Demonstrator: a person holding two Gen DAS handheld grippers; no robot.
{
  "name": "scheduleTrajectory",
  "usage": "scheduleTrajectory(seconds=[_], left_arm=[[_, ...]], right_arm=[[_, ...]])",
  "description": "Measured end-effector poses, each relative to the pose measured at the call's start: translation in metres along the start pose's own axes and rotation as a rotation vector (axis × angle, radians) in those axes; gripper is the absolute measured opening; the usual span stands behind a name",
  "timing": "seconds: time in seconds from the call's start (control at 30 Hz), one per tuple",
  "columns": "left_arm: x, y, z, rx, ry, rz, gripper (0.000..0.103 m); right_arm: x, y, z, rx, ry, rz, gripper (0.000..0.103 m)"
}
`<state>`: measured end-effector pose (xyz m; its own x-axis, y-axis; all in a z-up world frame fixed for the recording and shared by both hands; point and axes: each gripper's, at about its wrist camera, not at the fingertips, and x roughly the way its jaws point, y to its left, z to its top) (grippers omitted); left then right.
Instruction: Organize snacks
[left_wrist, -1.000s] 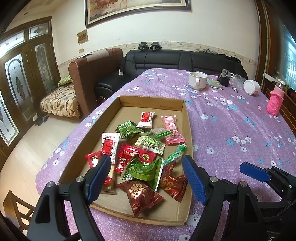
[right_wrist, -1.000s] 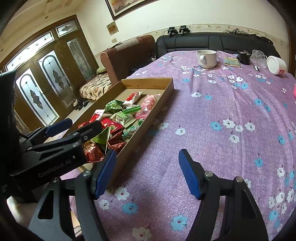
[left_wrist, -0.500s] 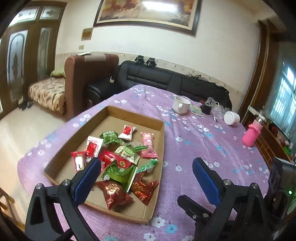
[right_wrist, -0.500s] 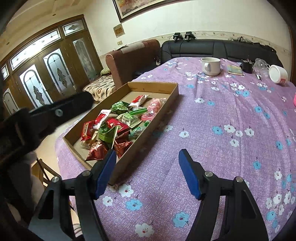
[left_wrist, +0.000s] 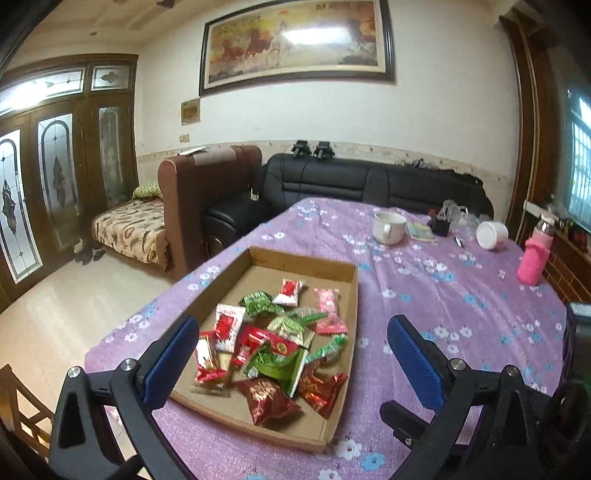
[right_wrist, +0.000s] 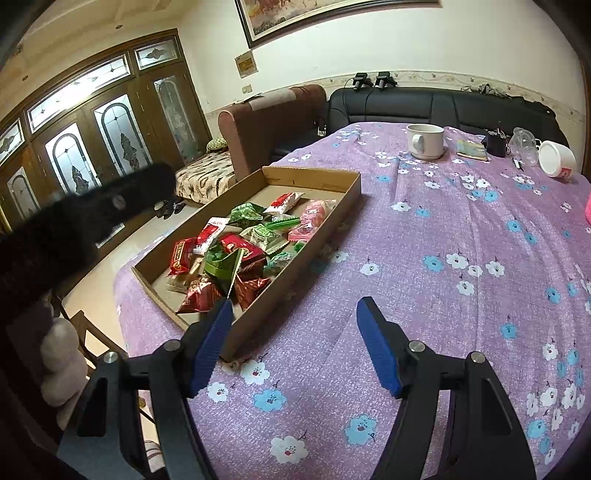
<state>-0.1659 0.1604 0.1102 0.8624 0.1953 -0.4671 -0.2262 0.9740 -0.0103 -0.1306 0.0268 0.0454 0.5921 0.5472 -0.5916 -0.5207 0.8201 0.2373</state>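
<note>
Blue pads line both tools at the bottom of each view. The left hand-held gripper (left_wrist: 291, 358) has just been spreading its jaws and now stands wide open, with nothing pressed between the pads; through the gap, lower centre of the left wrist view, lies the near end of the cardboard tray (left_wrist: 334, 271). The right hand-held gripper (right_wrist: 295, 345) is open too, a narrower gap, empty, over the purple flowered cloth of the counter (right_wrist: 461, 229), its left pad just beside the tray's near corner. The snacks (left_wrist: 273, 343) all lie inside the tray, heaped toward its near end: dark red foil packets (left_wrist: 266, 400) closest, a green packet (left_wrist: 277, 363) on top of the pile, red-and-white ones (left_wrist: 227, 326) on the left side, a pink one (left_wrist: 327, 301) toward the right wall, and the far end of the tray bare cardboard. At the left edge of the right wrist view a blurred black shape reaches in, with a person's fingers (right_wrist: 59, 362) below it. Further back on the counter, upper right of the left wrist view, stand a white mug (left_wrist: 388, 228), a white tub on its side (left_wrist: 491, 235) and a pink bottle (left_wrist: 533, 260). Beyond the counter are a black leather sofa (left_wrist: 369, 184), a brown armchair (left_wrist: 207, 206) and a framed painting (left_wrist: 295, 40) on the wall.
</note>
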Motion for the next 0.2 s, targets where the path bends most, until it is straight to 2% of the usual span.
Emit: scheduleTrajectory(seconds=[0.17, 0.2], left_arm=[[0.012, -0.005, -0.007, -0.029, 0.132, -0.050, 0.102], [0.013, -0.007, -0.007, -0.034, 0.136, -0.056, 0.102]], right_arm=[[-0.005, -0.007, 0.000, 0.018, -0.007, -0.017, 0.071], [-0.007, -0.011, 0.000, 0.025, -0.010, -0.024, 0.071]])
